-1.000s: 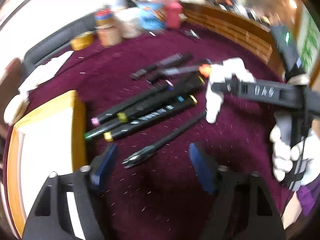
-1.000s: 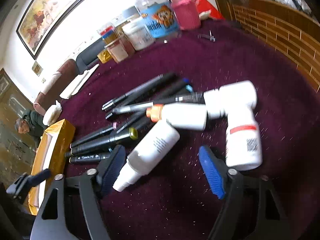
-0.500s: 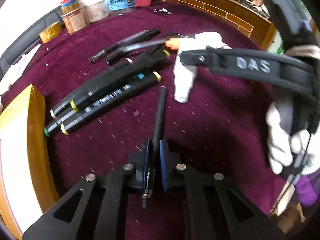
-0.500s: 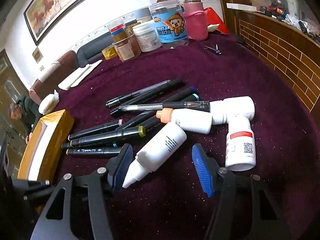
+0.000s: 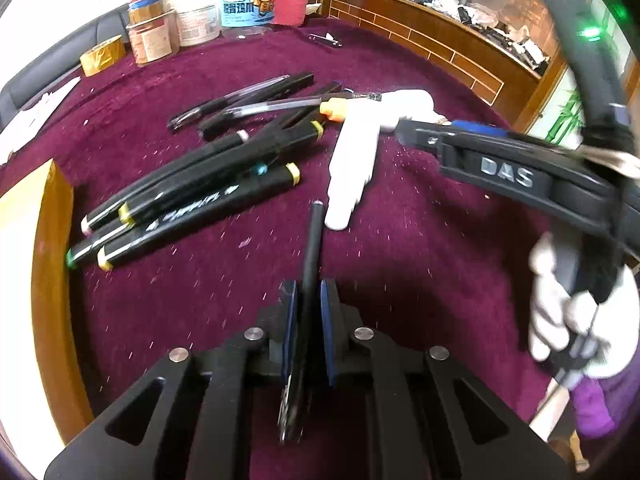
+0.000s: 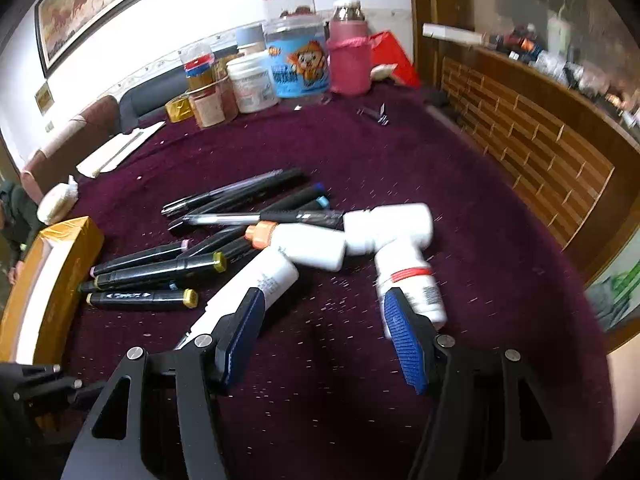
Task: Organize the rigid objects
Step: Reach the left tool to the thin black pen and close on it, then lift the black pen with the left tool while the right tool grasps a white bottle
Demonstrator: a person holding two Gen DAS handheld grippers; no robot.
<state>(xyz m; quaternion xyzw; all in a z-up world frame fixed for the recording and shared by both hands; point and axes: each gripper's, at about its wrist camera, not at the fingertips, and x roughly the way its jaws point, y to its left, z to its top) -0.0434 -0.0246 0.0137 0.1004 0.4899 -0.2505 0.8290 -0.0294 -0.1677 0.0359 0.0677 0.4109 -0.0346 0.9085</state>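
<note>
My left gripper [image 5: 308,308] is shut on a thin black pen [image 5: 311,248] and holds it pointing forward above the purple cloth. Several black markers [image 5: 192,208] lie in a pile ahead left, with more pens [image 5: 244,98] behind. My right gripper [image 6: 320,332] is open and empty, low over the cloth, its fingers either side of the gap between a long white bottle [image 6: 256,284] and a red-striped white bottle [image 6: 412,280]. Two more white bottles [image 6: 384,226] lie just beyond. The right gripper shows in the left wrist view [image 5: 500,160].
A gold-edged box [image 5: 28,264] sits at the left; it also shows in the right wrist view [image 6: 48,280]. Jars and tubs [image 6: 296,60] stand at the far edge. A wooden panelled wall [image 6: 540,152] runs along the right. A small metal clip [image 6: 374,114] lies far back.
My left gripper closed on the thin black pen and lifted it off the cloth. My right gripper moved forward and lower toward the white bottles, still open.
</note>
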